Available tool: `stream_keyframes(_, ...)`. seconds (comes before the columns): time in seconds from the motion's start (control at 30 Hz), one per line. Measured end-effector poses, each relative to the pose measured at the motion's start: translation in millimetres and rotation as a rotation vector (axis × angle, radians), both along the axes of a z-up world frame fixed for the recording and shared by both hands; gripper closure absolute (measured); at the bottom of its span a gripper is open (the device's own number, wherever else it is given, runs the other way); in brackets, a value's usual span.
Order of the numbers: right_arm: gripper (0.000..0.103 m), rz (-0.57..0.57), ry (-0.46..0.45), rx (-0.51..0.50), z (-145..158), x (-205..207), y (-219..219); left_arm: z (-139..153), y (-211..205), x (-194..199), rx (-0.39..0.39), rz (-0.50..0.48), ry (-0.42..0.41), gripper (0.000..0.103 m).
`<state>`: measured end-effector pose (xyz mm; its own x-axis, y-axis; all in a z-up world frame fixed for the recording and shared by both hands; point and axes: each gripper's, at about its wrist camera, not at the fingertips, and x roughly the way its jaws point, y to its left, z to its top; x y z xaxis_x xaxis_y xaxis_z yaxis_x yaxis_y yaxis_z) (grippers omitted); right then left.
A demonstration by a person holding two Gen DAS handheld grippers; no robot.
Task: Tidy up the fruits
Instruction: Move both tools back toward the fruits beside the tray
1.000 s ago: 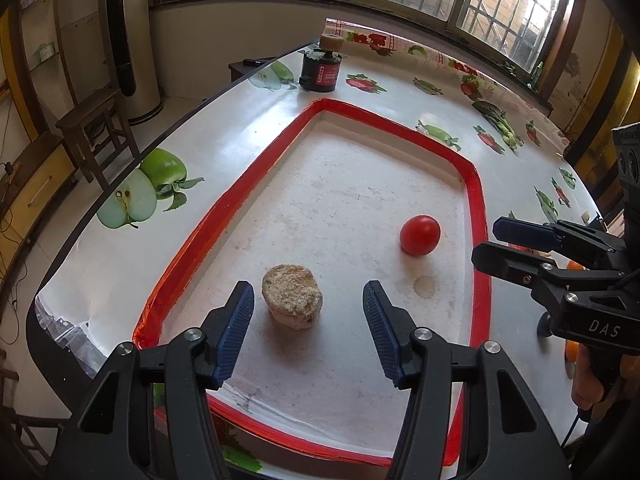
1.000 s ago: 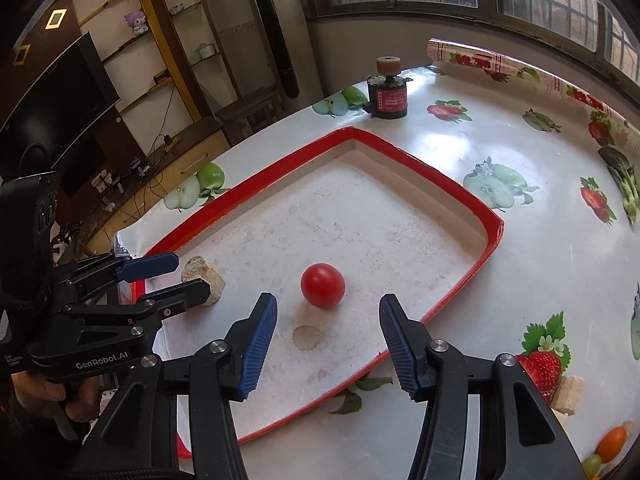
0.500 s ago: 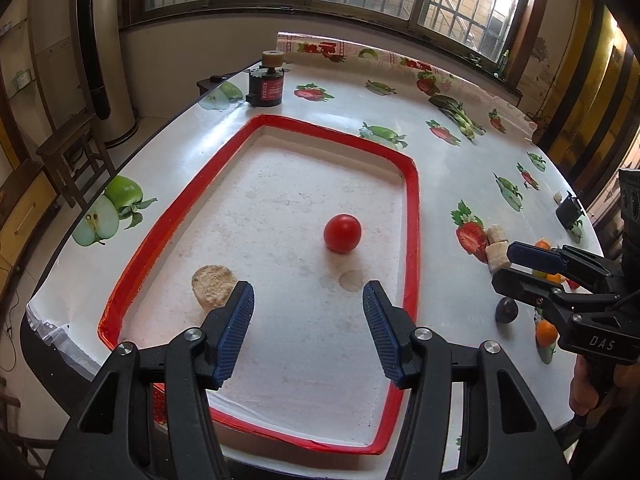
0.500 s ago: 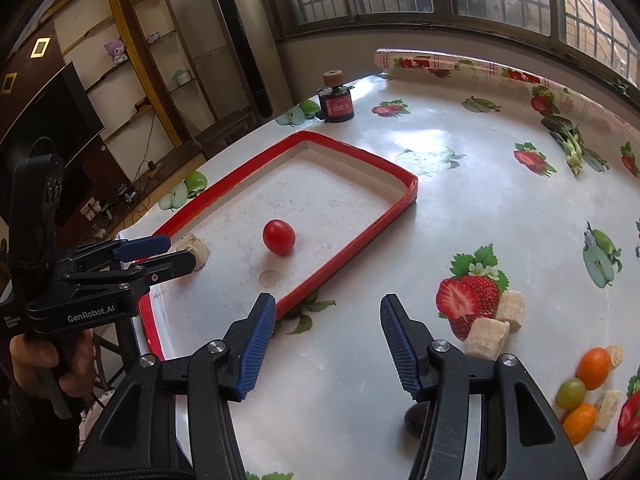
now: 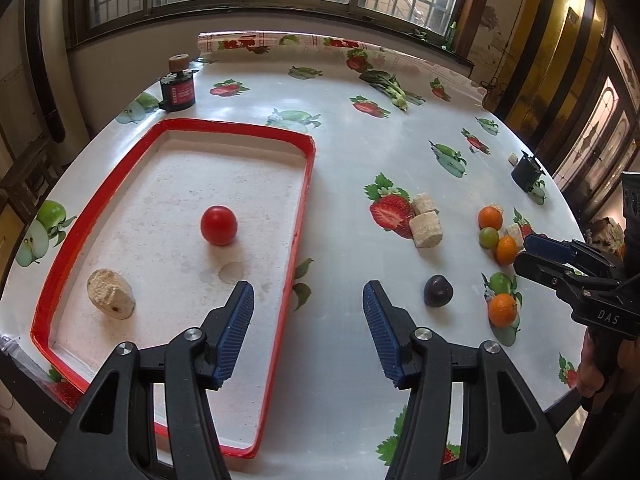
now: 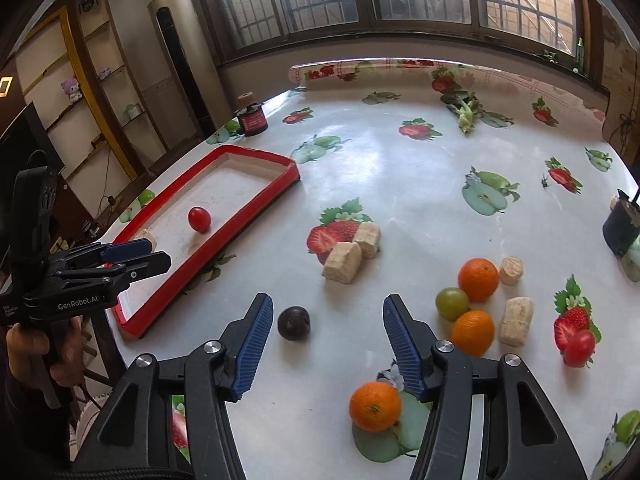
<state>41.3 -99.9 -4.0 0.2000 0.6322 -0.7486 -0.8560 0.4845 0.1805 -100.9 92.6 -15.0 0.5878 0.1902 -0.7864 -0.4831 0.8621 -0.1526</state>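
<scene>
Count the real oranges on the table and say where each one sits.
3. One orange lies farthest back beside a green grape; a second orange just nearer than the grape; a third orange nearest, under the right gripper. More may be hidden.

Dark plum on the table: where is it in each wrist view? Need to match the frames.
Left wrist: dark plum lower right of centre, on the cloth just right of the left gripper's open jaws.
Right wrist: plum lower centre, between the right gripper's open fingers, nearer the left one.
Shared landmark: the red-rimmed tray with the red tomato in it.
</scene>
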Motion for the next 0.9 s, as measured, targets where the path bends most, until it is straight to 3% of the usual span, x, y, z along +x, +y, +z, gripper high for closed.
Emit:
stream_keyframes(0.57, 0.043, -0.209, 0.018, -0.028, -15, 37, -93, -9, -60, 49, -0.030, -0.182, 0.027, 0.048)
stream_keyframes(0.9, 0.044, -0.188, 0.043, -0.024, -27, 44, -77, -24, -76, 68, -0.046, -0.237, 0.066, 0.048)
